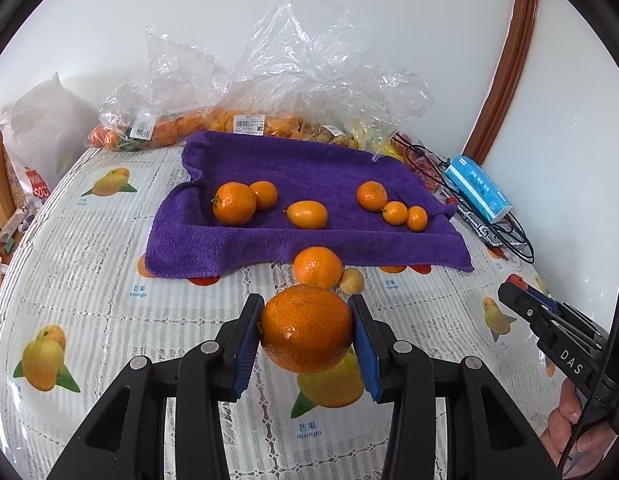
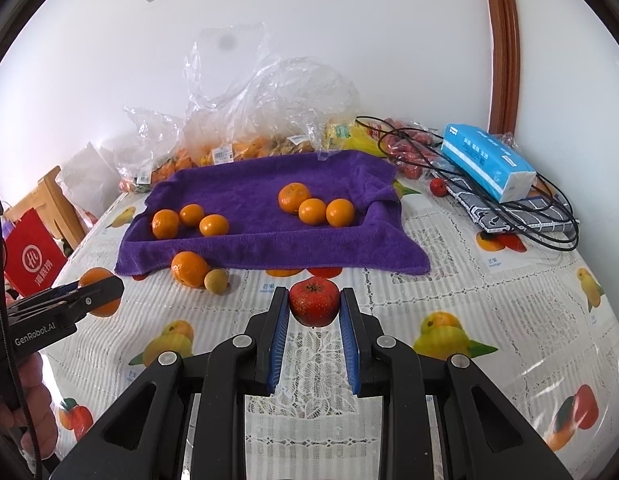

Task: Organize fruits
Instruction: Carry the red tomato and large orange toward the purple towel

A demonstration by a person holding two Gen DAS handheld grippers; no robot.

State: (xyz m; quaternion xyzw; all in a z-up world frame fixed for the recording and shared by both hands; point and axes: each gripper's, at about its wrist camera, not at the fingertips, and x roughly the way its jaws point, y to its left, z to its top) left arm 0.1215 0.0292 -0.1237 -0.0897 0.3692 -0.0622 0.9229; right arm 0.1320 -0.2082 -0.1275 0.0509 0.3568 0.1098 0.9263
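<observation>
Left wrist view: left gripper (image 1: 305, 330) fingers clamp orange (image 1: 305, 328) above tabletop (image 1: 109, 320); purple towel (image 1: 309, 168) straight ahead. Right gripper (image 2: 314, 306) fingers clamp red fruit (image 2: 313, 306), towel likewise ahead.

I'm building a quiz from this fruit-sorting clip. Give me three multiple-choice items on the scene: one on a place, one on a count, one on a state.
1. Where does the small tan fruit lie?
A. on the towel
B. on the tablecloth beside an orange, in front of the towel
C. in a plastic bag

2. How many orange fruits lie on the purple towel?
A. four
B. six
C. nine

3. What is the right gripper doing?
A. standing open and empty
B. holding a tissue pack
C. shut on a red fruit

Key:
1 B, it touches the orange just off the towel's front edge.
2 B, three sit on the left and three on the right.
3 C, the red fruit sits clamped between its blue pads.
</observation>
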